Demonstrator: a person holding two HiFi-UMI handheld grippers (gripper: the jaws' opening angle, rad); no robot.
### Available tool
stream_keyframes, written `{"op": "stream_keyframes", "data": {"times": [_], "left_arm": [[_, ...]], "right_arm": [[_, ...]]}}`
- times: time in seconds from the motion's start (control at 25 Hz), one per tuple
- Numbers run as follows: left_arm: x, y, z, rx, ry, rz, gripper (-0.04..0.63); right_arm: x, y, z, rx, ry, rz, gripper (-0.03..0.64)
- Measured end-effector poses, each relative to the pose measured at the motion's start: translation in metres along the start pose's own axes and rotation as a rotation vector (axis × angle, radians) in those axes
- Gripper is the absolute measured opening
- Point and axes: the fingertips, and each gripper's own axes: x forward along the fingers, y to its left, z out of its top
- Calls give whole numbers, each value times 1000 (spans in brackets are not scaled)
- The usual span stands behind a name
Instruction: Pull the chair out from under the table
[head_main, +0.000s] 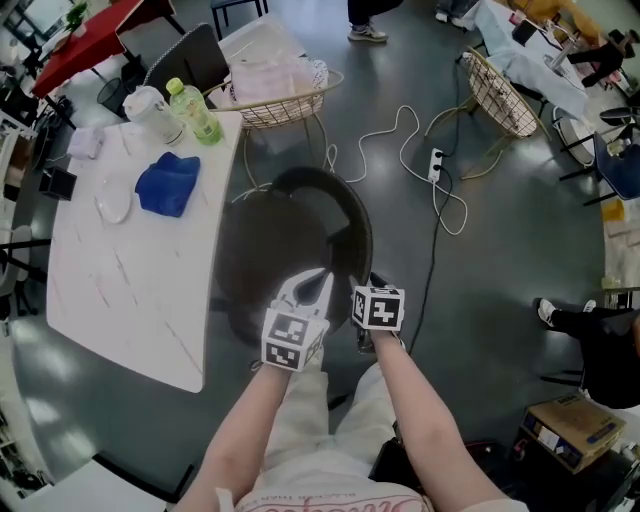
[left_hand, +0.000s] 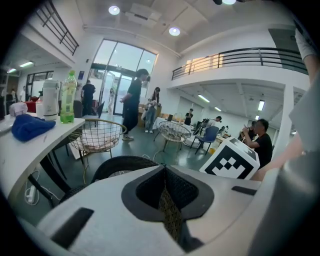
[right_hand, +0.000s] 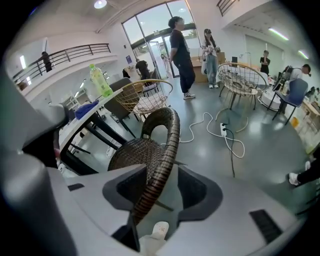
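Since the chair (head_main: 300, 235), half under the surface (head_main: 130, 280) at centre frame, runs its back rim up between our right gripper's (right_hand: 162, 185) spread fingers, we keep our left gripper's (left_hand: 165, 190) fingers pressed together, empty.

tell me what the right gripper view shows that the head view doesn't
Only the right gripper view: the wicker chair's rim standing between the right gripper's open jaws, and people at full height by the glass doors. Only the head view: the left gripper, the person's forearms, the cardboard box. Both: the wicker chair, white table, green bottle, power strip.
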Motion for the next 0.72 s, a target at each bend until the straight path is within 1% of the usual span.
{"op": "stream_keyframes", "data": {"times": [0.08, 0.24, 0.36, 0.52, 0.72], "left_arm": [[3, 8, -8, -17, 26, 16, 5], [9, 15, -18, -10, 77, 21, 5], [8, 17, -17, -28, 80, 25, 5], [9, 12, -16, -46, 82, 36, 5], [14, 3, -11, -47, 77, 42, 5]], "right_arm": [[13, 1, -2, 0, 34, -8, 173], [26, 5, -9, 7, 106, -46, 123], [28, 5, -10, 46, 128, -55, 101], [26, 4, -12, 91, 149, -46, 86], [26, 4, -11, 96, 162, -25, 83]]}}
